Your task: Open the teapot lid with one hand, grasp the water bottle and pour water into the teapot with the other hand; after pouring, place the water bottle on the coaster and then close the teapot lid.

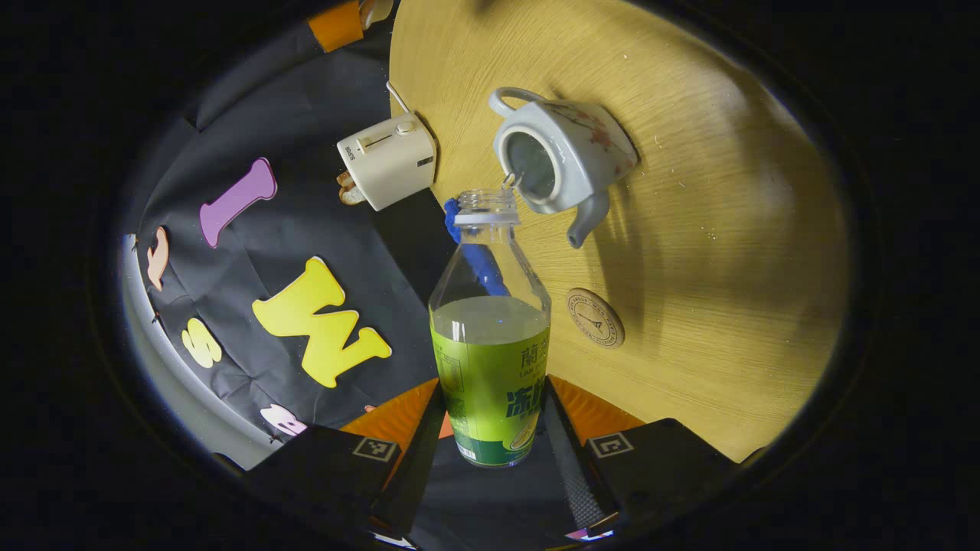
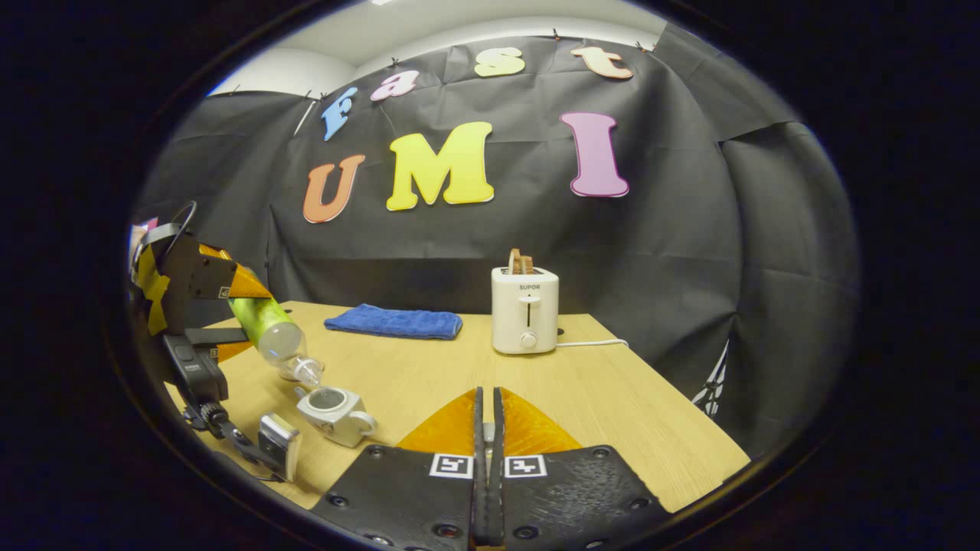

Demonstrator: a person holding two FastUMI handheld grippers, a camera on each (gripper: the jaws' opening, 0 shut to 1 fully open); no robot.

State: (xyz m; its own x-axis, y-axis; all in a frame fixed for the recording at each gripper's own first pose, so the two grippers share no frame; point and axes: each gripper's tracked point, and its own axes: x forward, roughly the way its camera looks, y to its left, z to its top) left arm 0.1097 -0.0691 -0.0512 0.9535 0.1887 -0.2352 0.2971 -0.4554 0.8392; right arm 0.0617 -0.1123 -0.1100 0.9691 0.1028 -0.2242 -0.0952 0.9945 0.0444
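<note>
Bottle tipped over open teapot, water running.
Left gripper (image 1: 490, 428) clamped on bottle (image 1: 490, 360), both fingers pressing its labelled body; bottle mouth just above teapot (image 1: 563, 157) opening, thin stream at the lip. Teapot lidless on worktop (image 1: 727, 229); coaster (image 1: 595, 317) near it, bare. Right gripper (image 2: 487, 428) fingers together, something small pinched between, cannot tell what. Toaster (image 2: 524, 310) and towel (image 2: 394, 321) at the back of the worktop.
</note>
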